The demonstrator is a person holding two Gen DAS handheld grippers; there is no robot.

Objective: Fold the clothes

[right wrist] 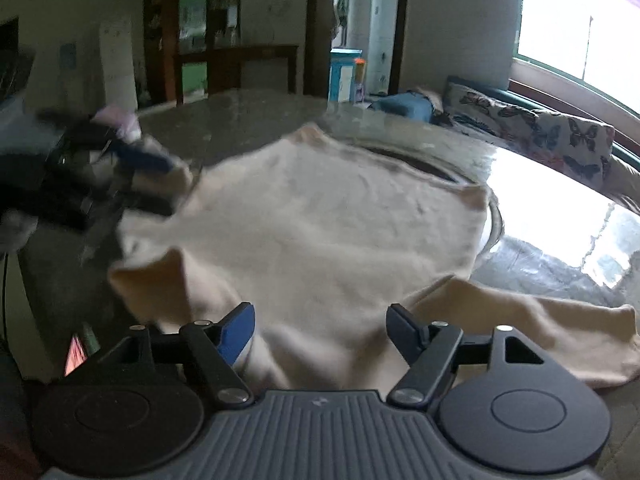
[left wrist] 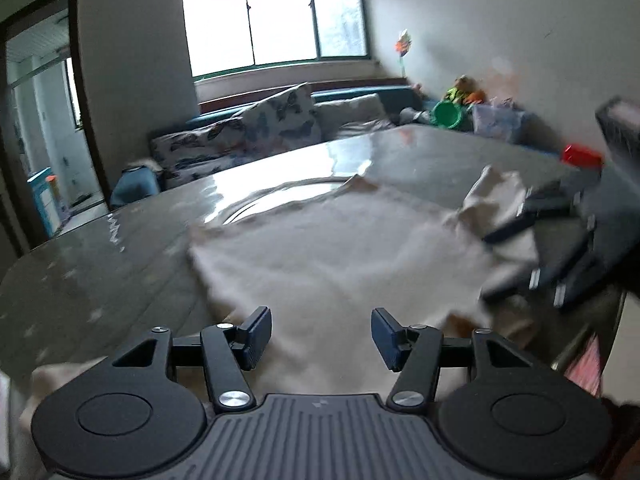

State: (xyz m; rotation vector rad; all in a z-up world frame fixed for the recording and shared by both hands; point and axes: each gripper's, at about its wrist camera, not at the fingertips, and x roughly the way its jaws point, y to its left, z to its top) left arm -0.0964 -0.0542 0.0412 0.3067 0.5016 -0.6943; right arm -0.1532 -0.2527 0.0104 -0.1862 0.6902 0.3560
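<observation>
A cream garment [left wrist: 332, 248] lies spread on a glossy grey table [left wrist: 100, 264]; it also shows in the right wrist view [right wrist: 320, 224], with a sleeve [right wrist: 552, 332] trailing to the right. My left gripper [left wrist: 320, 336] is open and empty just above the garment's near part. My right gripper [right wrist: 320, 334] is open and empty over the garment's near edge. In the left wrist view the right gripper [left wrist: 532, 248] is blurred at the garment's right edge, jaws apart. In the right wrist view the left gripper [right wrist: 132, 176] is blurred at the garment's far left corner.
A sofa with butterfly cushions [left wrist: 256, 128] stands beyond the table under a window [left wrist: 276, 16]. A green bowl and toys [left wrist: 452, 110] lie at the back right. A red object [left wrist: 582, 156] is at the table's right edge. A doorway [right wrist: 360, 28] and dark cabinet [right wrist: 200, 28] stand behind.
</observation>
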